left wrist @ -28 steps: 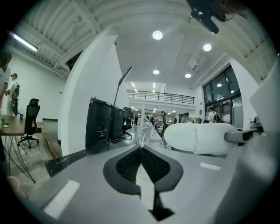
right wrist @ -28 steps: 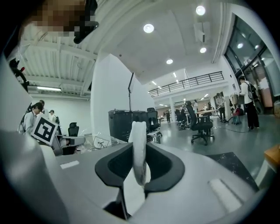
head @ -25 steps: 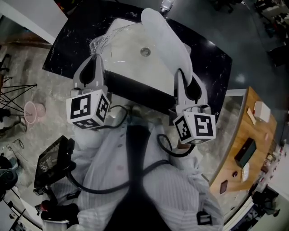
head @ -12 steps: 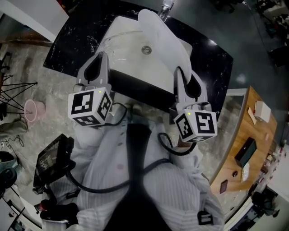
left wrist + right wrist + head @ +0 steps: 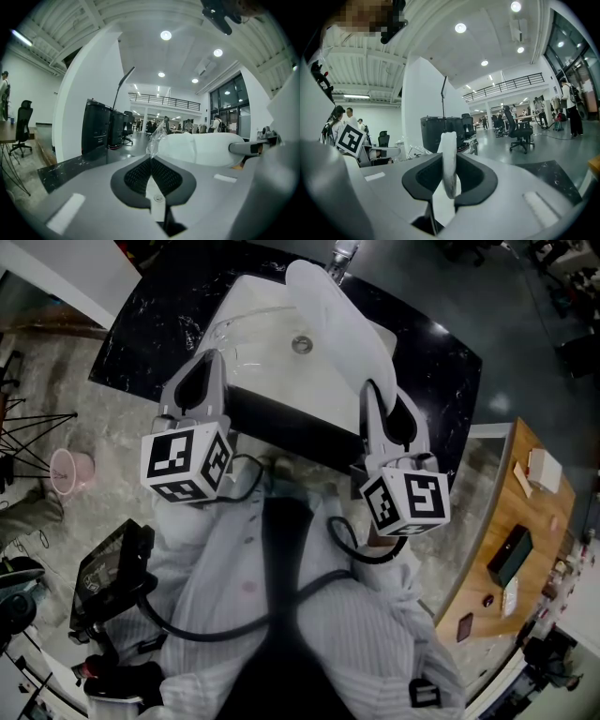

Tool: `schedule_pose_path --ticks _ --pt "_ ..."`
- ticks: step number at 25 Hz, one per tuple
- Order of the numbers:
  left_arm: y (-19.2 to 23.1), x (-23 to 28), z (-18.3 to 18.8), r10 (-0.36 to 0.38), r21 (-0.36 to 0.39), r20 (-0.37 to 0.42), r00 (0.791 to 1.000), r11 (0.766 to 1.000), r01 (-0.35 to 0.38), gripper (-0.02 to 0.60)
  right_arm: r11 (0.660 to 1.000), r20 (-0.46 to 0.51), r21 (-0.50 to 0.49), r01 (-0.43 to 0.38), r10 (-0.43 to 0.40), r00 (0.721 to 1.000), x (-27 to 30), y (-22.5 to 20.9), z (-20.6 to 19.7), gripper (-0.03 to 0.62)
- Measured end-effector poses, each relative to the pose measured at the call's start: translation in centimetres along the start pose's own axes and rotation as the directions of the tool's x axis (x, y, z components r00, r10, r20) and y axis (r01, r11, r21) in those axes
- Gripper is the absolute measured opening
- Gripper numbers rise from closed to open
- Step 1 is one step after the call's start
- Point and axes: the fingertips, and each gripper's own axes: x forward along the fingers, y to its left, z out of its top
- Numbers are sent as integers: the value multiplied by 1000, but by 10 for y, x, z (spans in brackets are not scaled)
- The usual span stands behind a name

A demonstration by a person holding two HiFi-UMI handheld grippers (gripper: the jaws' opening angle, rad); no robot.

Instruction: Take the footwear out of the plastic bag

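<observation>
Left gripper (image 5: 151,161): fingers (image 5: 136,176) pinched fully shut on a fold of the clear plastic bag (image 5: 156,136), likely to anchor it. Right gripper (image 5: 449,173): fingers part-open, clamping the white slipper (image 5: 339,324) by its edge to draw it free. Both are held forward, side by side, above the basin (image 5: 262,371) in the black counter (image 5: 141,334). The slipper looks largely out of the bag.

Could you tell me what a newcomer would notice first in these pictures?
Most likely the long white slipper, held by its edge in the right tongs above the white sink set in a black marble counter. Next comes the clear plastic bag, pinched in the shut left tongs just left of the slipper.
</observation>
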Motion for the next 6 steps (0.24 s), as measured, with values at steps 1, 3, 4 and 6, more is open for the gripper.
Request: schedule_pose_path --ticks 1,3,4,6 --pt "0 0 0 0 0 -1 1000 1000 0 2 1000 -1 -1 0 0 1000 0 0 0 86" --pt "0 0 0 1 1 -2 1000 1000 -1 2 1000 1 0 2 -2 1000 0 -1 0 86" --pt "1 0 -1 1 1 -2 1000 1000 -1 2 1000 3 2 4 -4 1000 0 -1 0 86" --pt "1 0 -1 1 2 -3 1000 1000 -1 2 1000 7 5 6 -6 1000 1 -1 -1 86"
